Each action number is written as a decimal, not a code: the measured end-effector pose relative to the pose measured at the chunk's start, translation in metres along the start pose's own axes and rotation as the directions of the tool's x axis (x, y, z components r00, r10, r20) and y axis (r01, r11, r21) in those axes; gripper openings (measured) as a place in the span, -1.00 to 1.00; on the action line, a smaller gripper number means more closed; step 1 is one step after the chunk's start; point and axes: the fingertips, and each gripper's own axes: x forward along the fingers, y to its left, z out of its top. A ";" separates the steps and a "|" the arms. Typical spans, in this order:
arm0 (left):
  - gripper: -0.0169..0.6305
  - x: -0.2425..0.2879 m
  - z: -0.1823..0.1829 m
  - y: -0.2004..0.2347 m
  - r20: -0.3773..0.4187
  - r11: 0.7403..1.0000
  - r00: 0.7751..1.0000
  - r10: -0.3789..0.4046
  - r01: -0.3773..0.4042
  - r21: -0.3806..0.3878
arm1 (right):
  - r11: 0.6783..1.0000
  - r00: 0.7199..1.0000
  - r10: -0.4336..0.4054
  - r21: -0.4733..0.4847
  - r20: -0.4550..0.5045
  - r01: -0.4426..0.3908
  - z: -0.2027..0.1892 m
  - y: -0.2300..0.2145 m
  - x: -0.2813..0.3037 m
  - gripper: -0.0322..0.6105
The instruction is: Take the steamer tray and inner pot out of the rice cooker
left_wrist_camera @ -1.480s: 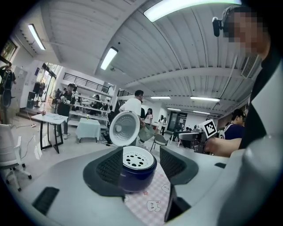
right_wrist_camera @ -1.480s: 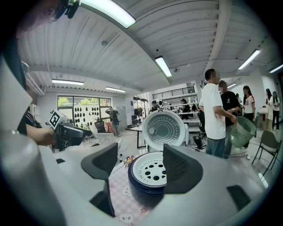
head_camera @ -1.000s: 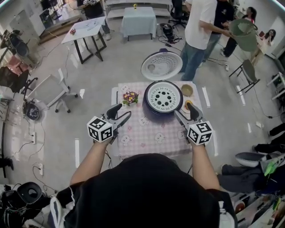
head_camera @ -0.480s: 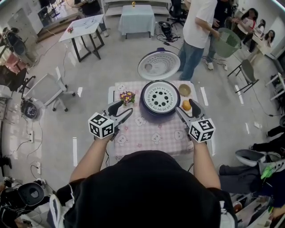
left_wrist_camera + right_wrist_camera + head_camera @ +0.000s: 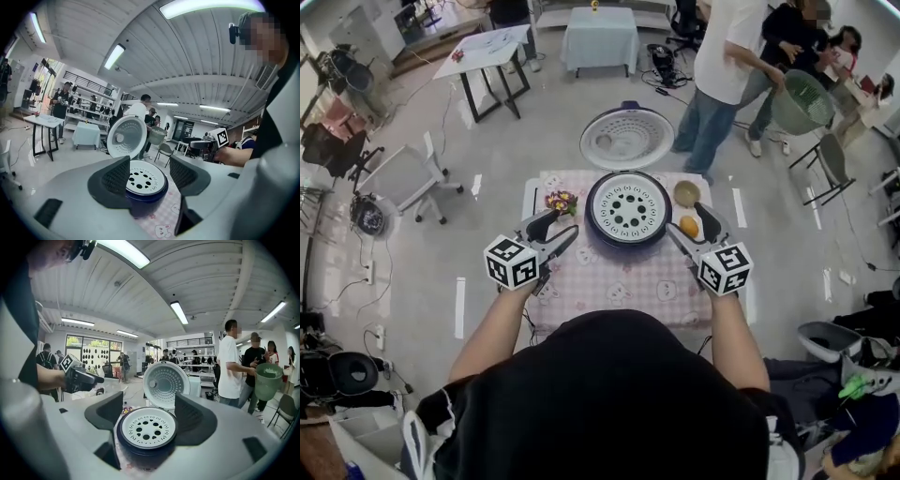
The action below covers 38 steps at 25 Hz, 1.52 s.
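Observation:
The dark blue rice cooker [image 5: 602, 237] stands on the table with its lid [image 5: 627, 138] swung up behind it. The white steamer tray [image 5: 628, 208], pierced with round holes, rests in its mouth; the inner pot is hidden beneath it. My left gripper [image 5: 561, 225] hovers open to the cooker's left, apart from it. My right gripper [image 5: 692, 227] hovers to the cooker's right, jaws wide and still opening, with nothing between them. In the left gripper view the tray [image 5: 143, 178] shows beyond the left gripper [image 5: 149, 173]. In the right gripper view the tray [image 5: 147, 426] and lid [image 5: 165, 380] show beyond the right gripper [image 5: 149, 418].
The table [image 5: 619, 281] has a pink checked cloth. A small flower pot [image 5: 561, 202] sits left of the cooker; a small bowl [image 5: 686, 193] and an orange [image 5: 689, 226] sit to its right. People stand at the back right, one holding a green basket [image 5: 806, 101].
Both grippers have moved forward and now flank the cooker more closely. The person with the green basket has shifted at the back right.

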 end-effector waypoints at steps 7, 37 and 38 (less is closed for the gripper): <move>-0.10 0.007 -0.008 -0.004 -0.010 0.999 0.999 0.039 -0.039 -0.019 | 0.998 0.997 0.060 -0.015 -0.039 -0.061 -0.008 -0.012 0.012 0.21; -0.10 -0.015 -0.075 -0.006 -0.041 0.978 0.990 0.133 -0.138 -0.155 | 0.639 0.596 0.267 -0.323 -0.757 -0.698 -0.191 0.066 0.086 0.28; -0.10 -0.015 -0.076 -0.006 -0.044 0.978 0.990 0.134 -0.139 -0.156 | 0.626 0.587 0.260 -0.329 -0.767 -0.707 -0.195 0.065 0.087 0.26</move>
